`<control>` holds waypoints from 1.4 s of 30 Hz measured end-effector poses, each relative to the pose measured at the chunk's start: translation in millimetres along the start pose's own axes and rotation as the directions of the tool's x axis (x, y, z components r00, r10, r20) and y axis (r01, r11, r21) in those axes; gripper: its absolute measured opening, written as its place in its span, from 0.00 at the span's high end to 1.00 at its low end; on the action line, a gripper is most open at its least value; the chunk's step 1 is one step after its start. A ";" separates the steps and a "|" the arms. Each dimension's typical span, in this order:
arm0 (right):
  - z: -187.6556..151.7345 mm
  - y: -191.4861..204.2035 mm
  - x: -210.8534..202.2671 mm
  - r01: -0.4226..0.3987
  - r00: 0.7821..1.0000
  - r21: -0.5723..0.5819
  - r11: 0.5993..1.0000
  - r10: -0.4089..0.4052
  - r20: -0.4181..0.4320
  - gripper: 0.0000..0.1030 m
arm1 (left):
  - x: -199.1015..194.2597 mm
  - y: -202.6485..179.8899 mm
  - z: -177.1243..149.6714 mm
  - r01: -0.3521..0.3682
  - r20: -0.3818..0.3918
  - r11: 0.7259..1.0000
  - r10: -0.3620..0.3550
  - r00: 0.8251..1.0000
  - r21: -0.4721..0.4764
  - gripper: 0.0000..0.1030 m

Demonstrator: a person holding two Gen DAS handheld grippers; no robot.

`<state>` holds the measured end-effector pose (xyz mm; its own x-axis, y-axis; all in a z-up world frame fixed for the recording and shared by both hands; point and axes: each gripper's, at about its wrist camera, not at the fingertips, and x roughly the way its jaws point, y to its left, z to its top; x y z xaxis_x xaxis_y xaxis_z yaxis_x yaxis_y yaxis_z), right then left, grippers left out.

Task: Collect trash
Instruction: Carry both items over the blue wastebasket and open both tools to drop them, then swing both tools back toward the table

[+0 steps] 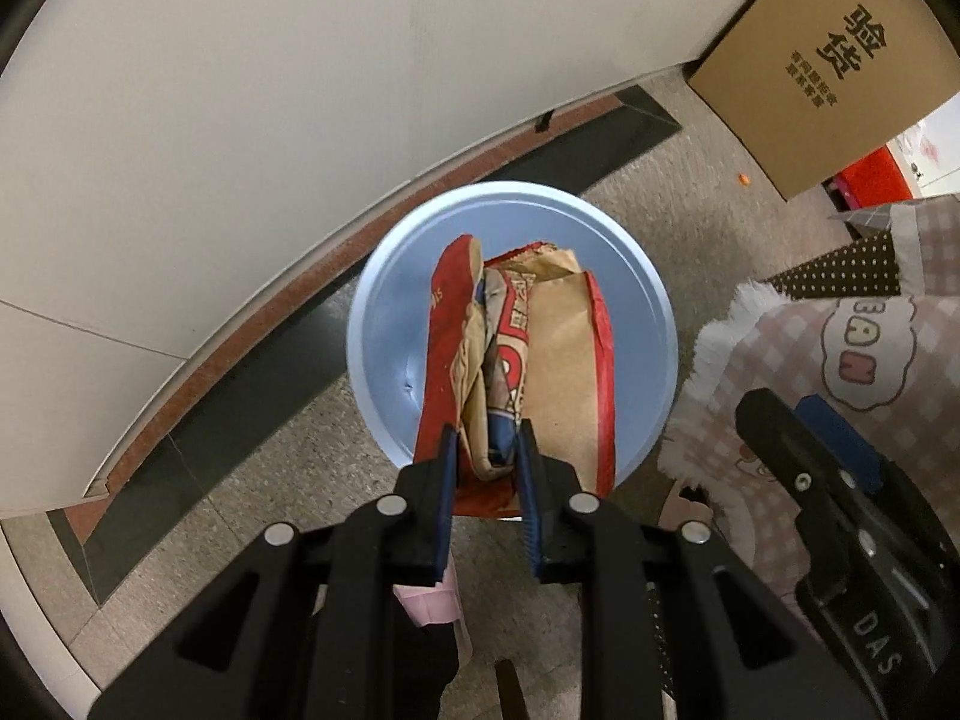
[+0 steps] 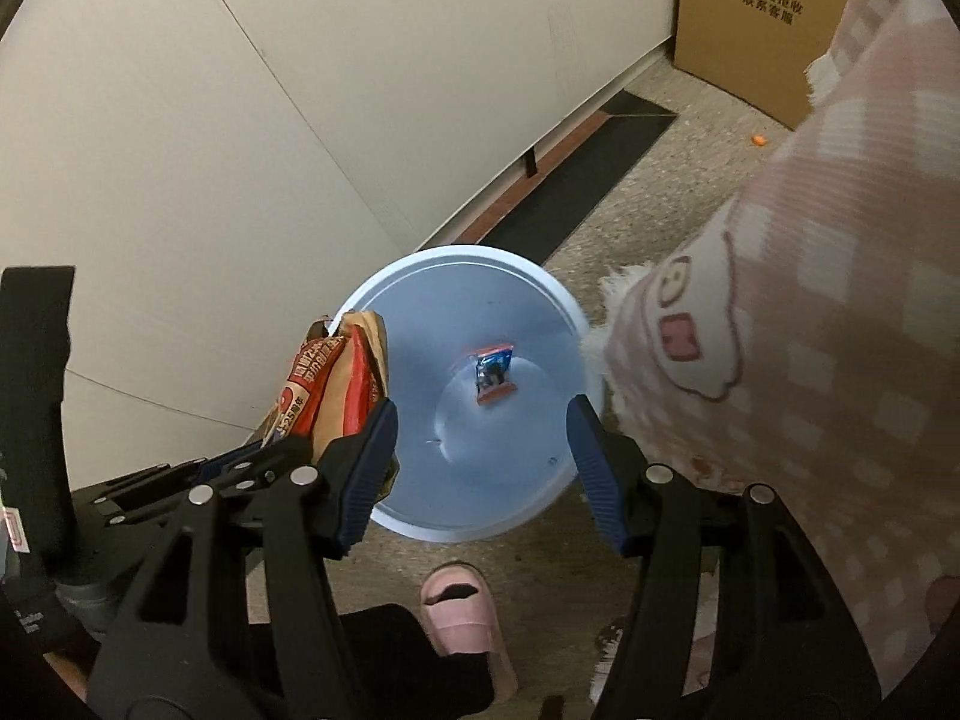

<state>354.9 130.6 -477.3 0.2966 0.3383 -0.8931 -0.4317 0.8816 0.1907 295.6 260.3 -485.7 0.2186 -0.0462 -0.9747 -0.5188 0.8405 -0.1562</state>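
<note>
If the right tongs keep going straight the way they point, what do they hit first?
Probably nothing before the round white plastic bin: the open right tongs aim into its mouth, toward the small blue wrapper at the bottom.

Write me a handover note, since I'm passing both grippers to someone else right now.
Left gripper: shut on a crumpled paper bag, held over the bin.
Right gripper: open, empty, above the bin.
Done: a small wrapper lies on the bin's bottom.
Left: release the bag into the bin. A small orange scrap lies on the floor by the cardboard box.
</note>
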 end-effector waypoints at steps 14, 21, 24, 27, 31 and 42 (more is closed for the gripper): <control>5.5 -2.9 -44.8 -0.006 0.997 0.045 0.999 0.002 0.079 0.42 | -34.1 -19.0 13.3 0.024 0.070 0.999 -0.027 0.997 0.035 0.59; 0.5 2.0 -64.7 -0.018 0.996 0.042 0.999 0.014 0.085 0.40 | -58.2 -0.3 6.8 -0.006 0.110 1.000 0.009 0.994 -0.025 0.32; -1.6 11.9 -69.9 -0.033 0.996 0.031 0.999 0.030 0.083 0.40 | -73.4 10.3 -1.7 -0.004 0.122 0.999 0.010 0.992 -0.049 0.32; -5.1 25.4 -80.2 -0.054 0.995 0.006 0.999 0.053 0.080 0.40 | -95.9 24.1 -14.0 0.017 0.130 0.997 -0.007 0.992 -0.082 0.32; -7.0 51.5 -109.3 -0.090 0.990 -0.037 0.995 0.094 0.106 0.40 | -139.5 42.6 -29.0 0.042 0.202 0.992 -0.016 0.979 -0.122 0.32; -8.7 94.3 -262.8 -0.120 0.922 -0.141 0.983 0.163 0.352 0.38 | -292.2 47.3 -70.9 0.196 0.486 0.972 -0.112 0.867 -0.126 0.32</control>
<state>228.9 122.0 -228.1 0.5024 0.5716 -0.6487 -0.5798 0.7793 0.2376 148.6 275.2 -219.6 0.6494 0.1281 -0.7496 -0.5655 0.7404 -0.3633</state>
